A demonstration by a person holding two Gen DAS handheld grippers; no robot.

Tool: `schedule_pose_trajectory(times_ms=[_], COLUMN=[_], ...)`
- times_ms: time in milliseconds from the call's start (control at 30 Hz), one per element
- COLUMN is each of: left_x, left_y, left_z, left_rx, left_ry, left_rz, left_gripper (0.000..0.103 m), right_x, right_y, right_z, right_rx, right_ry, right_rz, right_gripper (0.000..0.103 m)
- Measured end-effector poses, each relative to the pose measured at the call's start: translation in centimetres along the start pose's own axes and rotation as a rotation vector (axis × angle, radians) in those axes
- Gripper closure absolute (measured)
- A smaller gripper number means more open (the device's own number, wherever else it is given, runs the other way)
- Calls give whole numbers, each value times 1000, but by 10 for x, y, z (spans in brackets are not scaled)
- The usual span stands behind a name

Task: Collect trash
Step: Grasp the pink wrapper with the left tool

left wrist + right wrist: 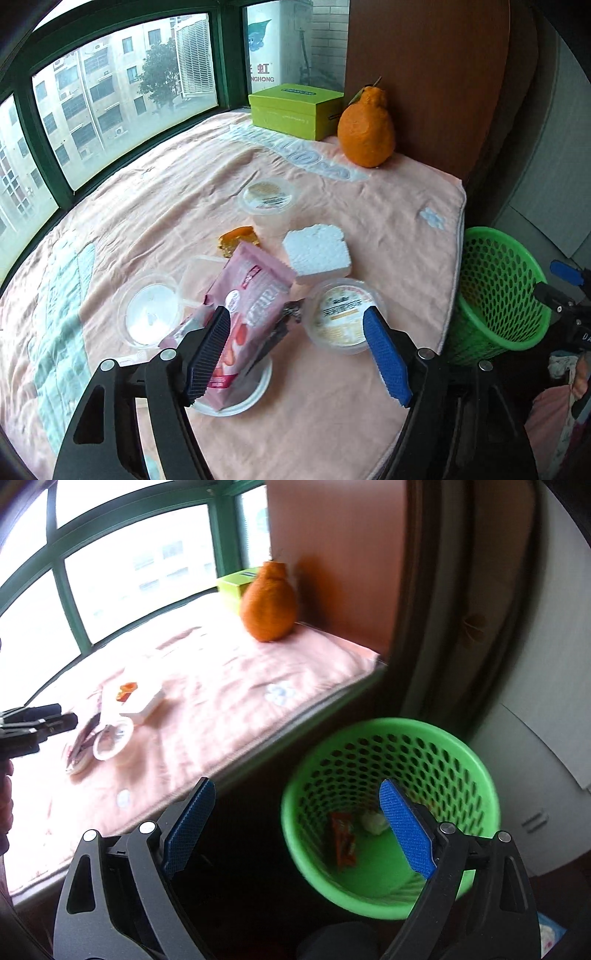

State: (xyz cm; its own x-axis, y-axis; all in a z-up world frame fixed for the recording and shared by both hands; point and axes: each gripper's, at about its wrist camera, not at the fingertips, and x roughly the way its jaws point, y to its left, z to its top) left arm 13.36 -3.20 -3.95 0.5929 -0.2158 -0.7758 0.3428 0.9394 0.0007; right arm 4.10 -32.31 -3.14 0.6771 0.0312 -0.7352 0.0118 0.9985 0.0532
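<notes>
Between my left gripper's (295, 354) spread, empty fingers, I am lining up a pink snack wrapper (245, 317) lying amid cups on the blanket (351, 424). At three o'clock, my right gripper (299, 830) is hovering spread and empty over the green basket (480, 775), trash already inside. Next, I judge, is closing on the wrapper.
</notes>
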Motion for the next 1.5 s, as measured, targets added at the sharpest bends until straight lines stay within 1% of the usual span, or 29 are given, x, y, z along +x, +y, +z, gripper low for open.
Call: schedule_pose_trajectory(times_ms=[67,133,267,333,400,600,767,833,967,1033,1067,1133,1233,1333,1500], left_x=[6,10,21,27,32,46,51,51,50,48,47,44,37,29,17], left_y=[13,22,33,38,41,45,48,49,51,52,51,51,51,53,62], left_z=[-4,-8,-12,-12,-12,-12,-12,-13,-14,-15,-16,-17,-17,-16,-16], left_rx=[-2,-1,14,20,31,56,61,63,61,62,63,68,70,71,44], left_ry=[17,32,51,60,69,103,101,101,93,89,87,79,60,43,20], left_rz=[8,-19,-12,-19,-17,-42,-59,-75,-96,-112,-114,-114,-110,-99,-87], left_gripper=[31,31,30,27,26,26,27,36,49,60,62,73,82,89,95], right_x=[3,7,15,17,20,29,35,36,39,41,41,42,43,44,47], right_y=[10,21,39,46,55,72,84,89,97,101,103,106,112,119,135], right_z=[4,8,15,18,19,23,27,28,29,30,29,29,29,30,30], right_rx=[-12,-24,-38,-46,-58,-68,-73,-82,-93,-99,-102,-107,-111,-121,-151], right_ry=[3,5,18,20,23,39,52,51,55,57,58,61,63,64,65], right_rz=[17,34,70,78,84,111,137,141,152,158,160,163,173,184,207], right_gripper=[13,13,13,13,13,13,13,13,13,13,13,13,13,13,13])
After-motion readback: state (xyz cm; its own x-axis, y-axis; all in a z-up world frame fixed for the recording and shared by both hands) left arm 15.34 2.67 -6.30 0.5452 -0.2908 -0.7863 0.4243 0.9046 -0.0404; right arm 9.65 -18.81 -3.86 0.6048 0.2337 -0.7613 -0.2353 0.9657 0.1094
